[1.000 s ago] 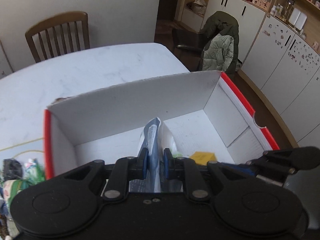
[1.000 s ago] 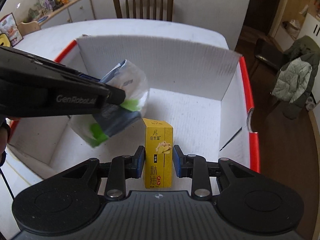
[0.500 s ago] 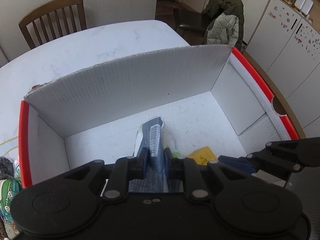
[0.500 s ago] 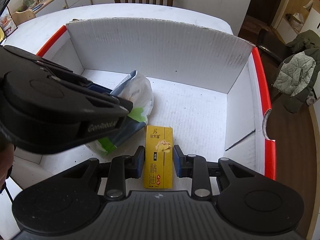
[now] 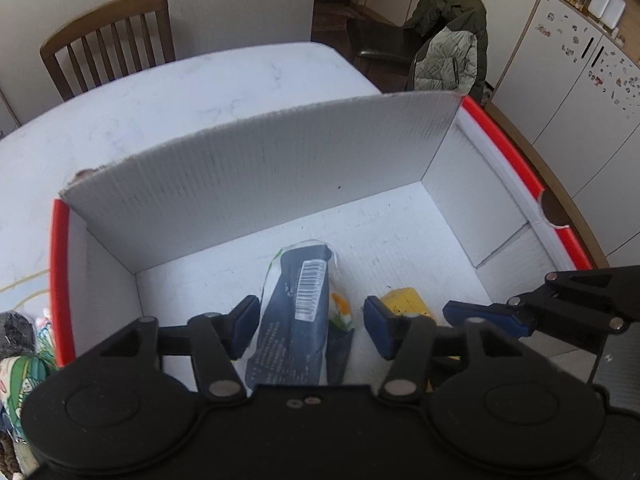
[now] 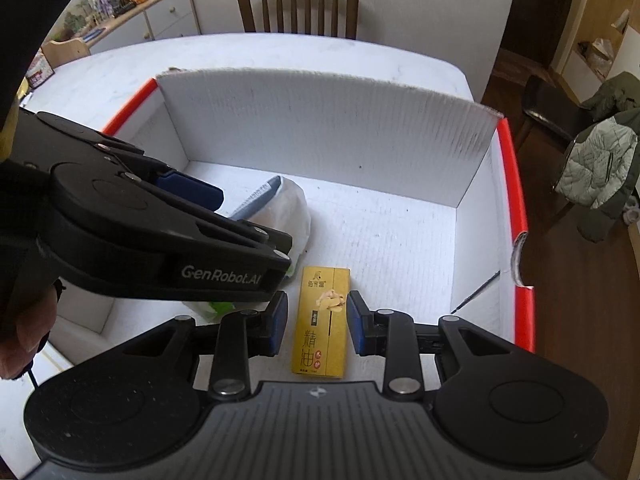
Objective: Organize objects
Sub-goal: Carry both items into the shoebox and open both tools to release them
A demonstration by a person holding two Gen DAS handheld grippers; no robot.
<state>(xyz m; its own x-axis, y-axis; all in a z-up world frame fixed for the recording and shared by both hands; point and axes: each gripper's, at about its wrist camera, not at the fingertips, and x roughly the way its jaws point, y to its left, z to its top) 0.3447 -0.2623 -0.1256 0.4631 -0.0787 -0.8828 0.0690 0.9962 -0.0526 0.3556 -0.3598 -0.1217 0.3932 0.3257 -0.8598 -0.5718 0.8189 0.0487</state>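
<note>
A white cardboard box (image 5: pixel 256 168) (image 6: pixel 328 128) with red rims stands on the white table. On its floor lies a dark blue and white packet (image 5: pixel 298 312) (image 6: pixel 290 208) with a barcode. My left gripper (image 5: pixel 310 326) is open, its pads on either side of the packet and clear of it. To the packet's right lies a small yellow carton (image 6: pixel 323 322) (image 5: pixel 406 302) with Chinese print. My right gripper (image 6: pixel 317 322) is open around the carton, with a gap at each side. The left gripper's body (image 6: pixel 160 232) covers the packet's near end in the right wrist view.
Wooden chair (image 5: pixel 108 44) (image 6: pixel 298 4) at the table's far side. A jacket hangs over a dark chair (image 5: pixel 448 48) at the right. Colourful packets (image 5: pixel 24 344) lie outside the box's left wall. White cabinets (image 5: pixel 580 92) line the right. A hand (image 6: pixel 20 328) holds the left gripper.
Both grippers lowered their loads to the box floor and opened. The packet and the yellow carton now lie flat, released.
</note>
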